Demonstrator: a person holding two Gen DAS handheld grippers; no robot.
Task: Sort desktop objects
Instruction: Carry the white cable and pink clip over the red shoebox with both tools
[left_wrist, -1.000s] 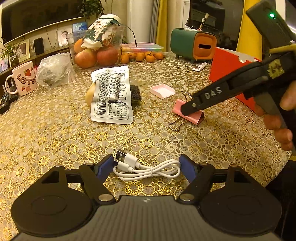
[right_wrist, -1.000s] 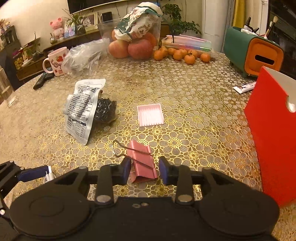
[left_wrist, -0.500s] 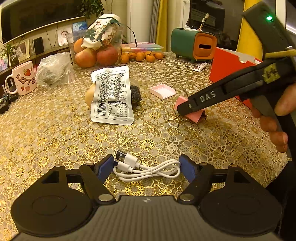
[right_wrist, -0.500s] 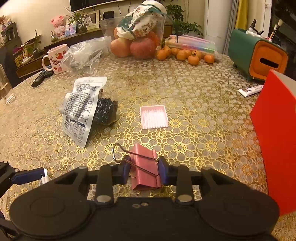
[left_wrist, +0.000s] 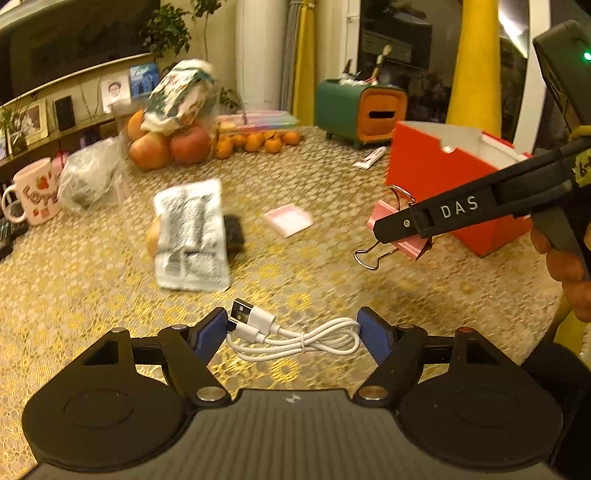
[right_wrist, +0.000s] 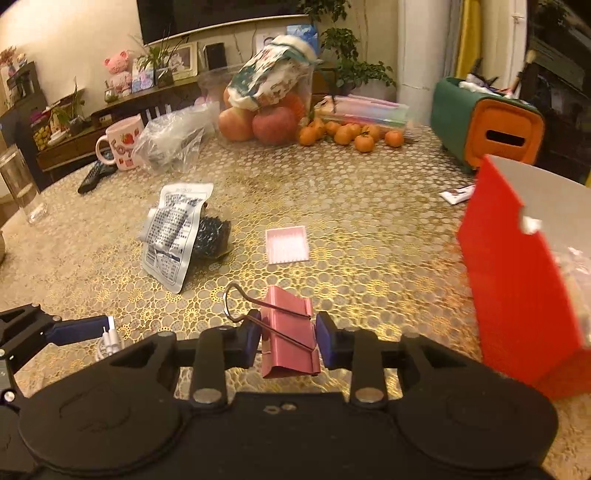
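My right gripper (right_wrist: 288, 338) is shut on a pink binder clip (right_wrist: 290, 332) and holds it above the table, left of the open red box (right_wrist: 517, 280). In the left wrist view the clip (left_wrist: 402, 234) hangs from the right gripper's fingers (left_wrist: 436, 218) in front of the red box (left_wrist: 443, 177). My left gripper (left_wrist: 293, 328) is open, its blue pads either side of a coiled white USB cable (left_wrist: 295, 334) that lies on the table. The cable's plug end (right_wrist: 109, 338) shows at the lower left of the right wrist view.
On the gold patterned tablecloth (right_wrist: 369, 206) lie a silver snack packet (right_wrist: 173, 232), a small pink box (right_wrist: 287, 244) and a tube (right_wrist: 456, 194). Farther back are a fruit container (right_wrist: 266, 110), tangerines (right_wrist: 347, 133), a plastic bag (right_wrist: 170, 140), a pink mug (right_wrist: 122, 146) and a green-orange organizer (right_wrist: 487, 127).
My right gripper has closed on the pink binder clip, lifted it off the table and carried it toward the red box. My left gripper stays open around the cable.
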